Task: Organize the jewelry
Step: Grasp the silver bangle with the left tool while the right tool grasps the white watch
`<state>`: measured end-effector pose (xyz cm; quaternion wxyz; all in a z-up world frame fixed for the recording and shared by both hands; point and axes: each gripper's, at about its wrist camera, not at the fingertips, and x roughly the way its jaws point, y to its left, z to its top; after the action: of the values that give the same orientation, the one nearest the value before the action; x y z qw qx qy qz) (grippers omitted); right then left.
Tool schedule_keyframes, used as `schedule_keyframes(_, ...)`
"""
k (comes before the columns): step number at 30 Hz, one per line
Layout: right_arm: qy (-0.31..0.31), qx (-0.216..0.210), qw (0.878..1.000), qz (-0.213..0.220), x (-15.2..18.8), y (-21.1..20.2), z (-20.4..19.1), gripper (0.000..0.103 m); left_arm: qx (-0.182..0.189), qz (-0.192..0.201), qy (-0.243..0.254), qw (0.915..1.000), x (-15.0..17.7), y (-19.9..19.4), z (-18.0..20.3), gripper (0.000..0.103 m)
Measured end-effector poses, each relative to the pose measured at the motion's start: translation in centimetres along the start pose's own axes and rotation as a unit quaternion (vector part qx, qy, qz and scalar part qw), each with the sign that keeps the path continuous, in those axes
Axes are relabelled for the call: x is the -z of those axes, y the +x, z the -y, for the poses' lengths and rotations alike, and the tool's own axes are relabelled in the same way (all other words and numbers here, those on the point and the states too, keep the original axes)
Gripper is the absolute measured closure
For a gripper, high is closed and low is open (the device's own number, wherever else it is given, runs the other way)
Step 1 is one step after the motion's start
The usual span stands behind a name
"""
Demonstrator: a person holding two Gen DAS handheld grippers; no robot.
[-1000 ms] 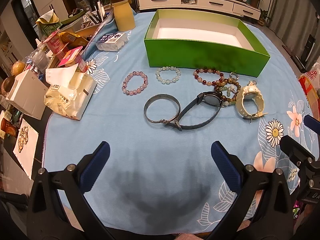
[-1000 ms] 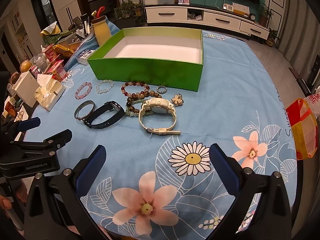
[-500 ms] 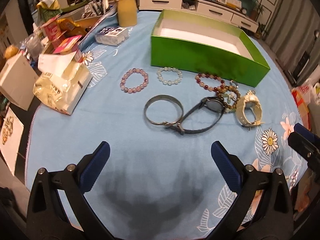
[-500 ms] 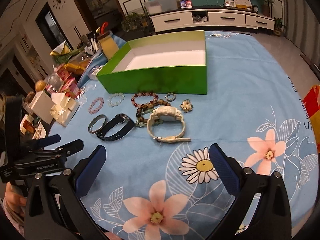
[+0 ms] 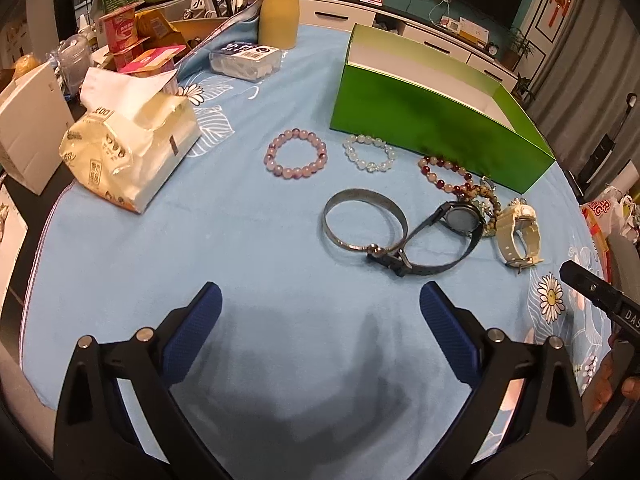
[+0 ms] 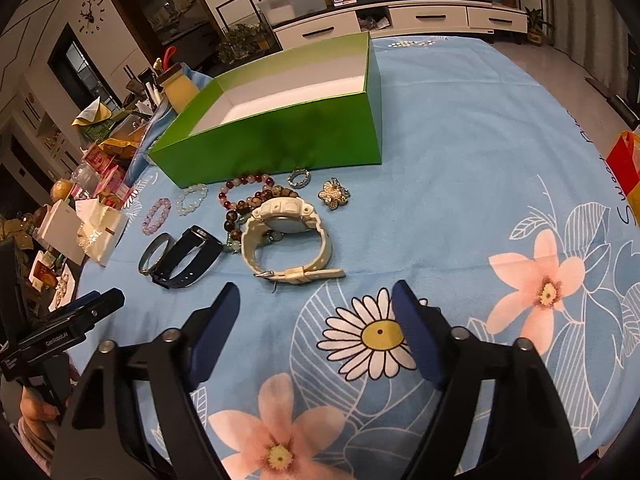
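Note:
An open green box point(image 5: 436, 120) point(image 6: 276, 140) stands on the blue floral cloth. In front of it lie a pink bead bracelet point(image 5: 296, 153), a clear bead bracelet point(image 5: 370, 153), a red bead bracelet point(image 5: 444, 170), a metal bangle point(image 5: 362, 220), a dark watch point(image 5: 460, 220) point(image 6: 192, 256) and a white watch point(image 6: 286, 236) point(image 5: 518, 232). A small ring point(image 6: 299, 178) and a flower brooch point(image 6: 334, 194) lie near the box. My left gripper point(image 5: 320, 316) is open above bare cloth, short of the bangle. My right gripper point(image 6: 316, 312) has its jaws closing with nothing between them, just short of the white watch's strap.
A tissue pack point(image 5: 128, 148), a white carton point(image 5: 32, 120), snack cups point(image 5: 120, 34), a yellow jar point(image 5: 278, 20) and a plastic case point(image 5: 246, 60) crowd the table's left and back. A red bag point(image 6: 624, 160) sits off the right edge.
Both grippers have sunk and come closer to the jewelry, which looks larger now. The right gripper's fingers have narrowed. Nothing on the cloth has moved.

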<state>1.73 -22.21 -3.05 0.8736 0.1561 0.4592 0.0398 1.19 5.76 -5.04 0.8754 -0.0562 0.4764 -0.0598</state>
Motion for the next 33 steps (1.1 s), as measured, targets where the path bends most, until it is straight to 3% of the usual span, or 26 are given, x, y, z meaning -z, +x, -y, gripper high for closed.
schedule_keyframes(7, 0.003, 0.011, 1.0, 0.007, -0.9, 0.7, 0.4, 0.044, 0.02, -0.003, -0.031, 0.9993, -1.6, 1.1, -0.8, 0.016)
schedule_keyframes(12, -0.01, 0.024, 1.0, 0.005, -1.6, 2.0, -0.2, 0.044, 0.004, -0.003, -0.024, 0.9997, -2.9, 2.3, -0.5, 0.017)
schedule_keyframes(21, -0.039, 0.044, 0.998, -0.004, -2.3, 4.3, -1.0, 0.051, -0.036, -0.031, 0.004, 0.9989, -3.9, 4.9, 0.1, 0.032)
schedule_keyframes(25, -0.049, 0.055, 0.997, -0.006, -2.3, 5.0, -1.1, 0.057, -0.054, -0.024, 0.026, 0.9979, -3.9, 5.0, 0.6, 0.053)
schedule_keyframes(30, -0.061, 0.059, 0.996, -0.008, -2.1, 5.5, -1.3, 0.066, -0.058, -0.019, 0.05, 0.9969, -3.6, 5.0, 1.1, 0.063)
schedule_keyframes(32, -0.063, 0.057, 0.996, -0.009, -2.2, 5.6, -1.5, 0.08, -0.047, -0.023, 0.059, 0.9969, -3.7, 4.9, 1.3, 0.081)
schedule_keyframes(33, -0.064, 0.061, 0.996, -0.009, -2.2, 5.6, -1.5, 0.082, -0.041, -0.026, 0.062, 0.9969, -3.8, 5.0, 1.2, 0.086)
